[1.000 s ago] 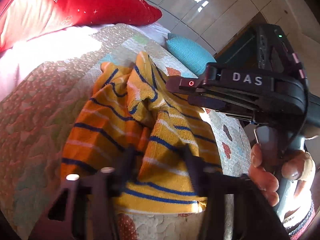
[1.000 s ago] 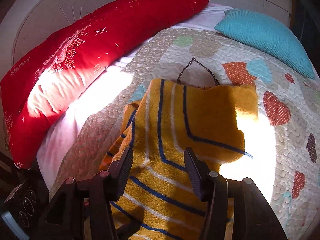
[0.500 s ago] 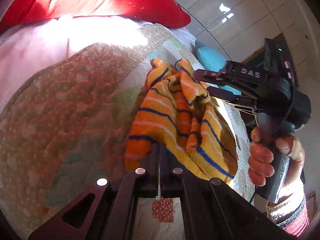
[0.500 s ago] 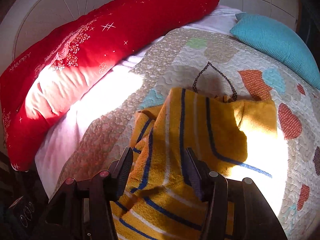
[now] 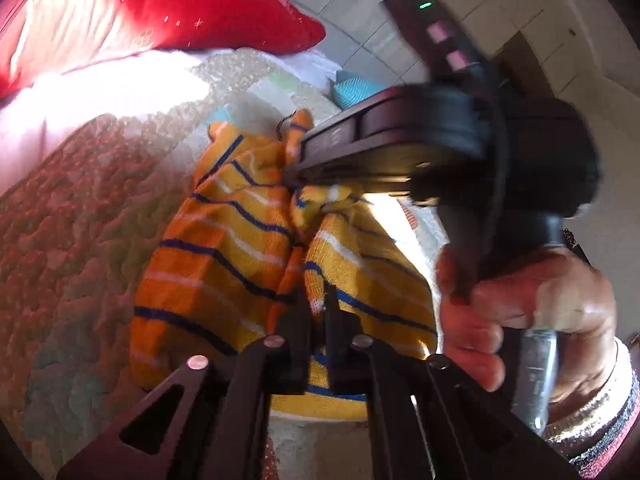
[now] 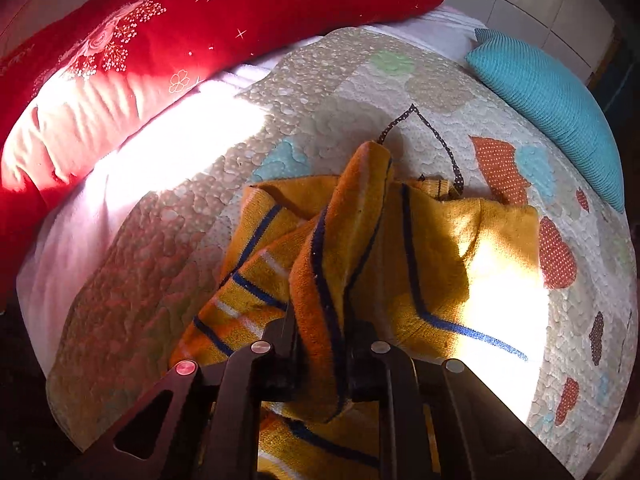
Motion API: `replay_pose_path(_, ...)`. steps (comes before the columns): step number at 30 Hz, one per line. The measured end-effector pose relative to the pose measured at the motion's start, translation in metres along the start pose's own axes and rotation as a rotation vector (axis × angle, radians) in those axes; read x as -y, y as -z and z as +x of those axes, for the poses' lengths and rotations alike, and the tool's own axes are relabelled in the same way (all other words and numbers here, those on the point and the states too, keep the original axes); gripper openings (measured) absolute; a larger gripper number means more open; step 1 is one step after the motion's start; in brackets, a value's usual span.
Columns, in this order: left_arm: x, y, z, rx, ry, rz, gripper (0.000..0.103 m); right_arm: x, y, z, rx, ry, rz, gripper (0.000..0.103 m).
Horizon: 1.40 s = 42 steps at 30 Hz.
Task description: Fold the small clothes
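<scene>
On the bed, over a patchwork quilt (image 6: 352,80), lies a small striped garment (image 6: 436,248), yellow and orange with dark blue and white stripes. It is bunched, not flat. In the right wrist view its long axis runs from the near edge of the quilt toward the far side, leaning a little right, and a dotted cord (image 6: 440,136) loops out of its far end onto the quilt. A raised ridge of cloth climbs from the near side up to a rounded tip that points far.

The right tool (image 6: 322,344) has its 2 fingers drawn close, clamped on that ridge; orange cloth fills the narrow gap between them and hangs below. In the left wrist view this same tool (image 5: 296,160) reaches in from the right, its tip buried in the far, gathered part of the garment (image 5: 224,248), and the right hand (image 5: 532,312) grips its handle.

The left tool (image 5: 318,320) is also nearly closed, pinching a fold at the garment's near edge, with a thin band of yellow cloth showing between the fingers.

A red pillow (image 6: 160,40) lies along the far left of the bed, and a teal cushion (image 6: 548,104) sits at the far right. Bright sunlight falls across the quilt and the garment's right side.
</scene>
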State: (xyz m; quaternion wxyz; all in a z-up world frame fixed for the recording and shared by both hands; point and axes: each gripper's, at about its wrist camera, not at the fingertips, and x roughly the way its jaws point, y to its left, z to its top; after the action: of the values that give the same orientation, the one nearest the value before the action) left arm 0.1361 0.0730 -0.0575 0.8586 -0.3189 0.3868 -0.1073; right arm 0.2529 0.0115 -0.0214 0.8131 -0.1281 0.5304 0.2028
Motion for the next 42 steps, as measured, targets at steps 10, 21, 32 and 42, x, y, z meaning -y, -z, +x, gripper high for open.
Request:
replay_pose_path(10,-0.035,0.014,-0.041,0.069,-0.020,-0.103,0.006,-0.034,-0.010,0.003,0.018,-0.123,0.026,0.015)
replay_pose_path(21,-0.047,0.018,-0.081,0.113,-0.017,-0.094,0.040,-0.014,0.004,-0.038,0.158,-0.302,0.070,0.050)
replay_pose_path(32,-0.015,-0.066,-0.022,0.040,-0.157,-0.007,0.049,0.087,0.052,-0.036,0.163,-0.184,0.262,0.021)
replay_pose_path(42,-0.045,-0.054,0.009,-0.048,-0.270,-0.026,0.057,0.108,0.072,-0.002,0.137,-0.379,0.356,0.024)
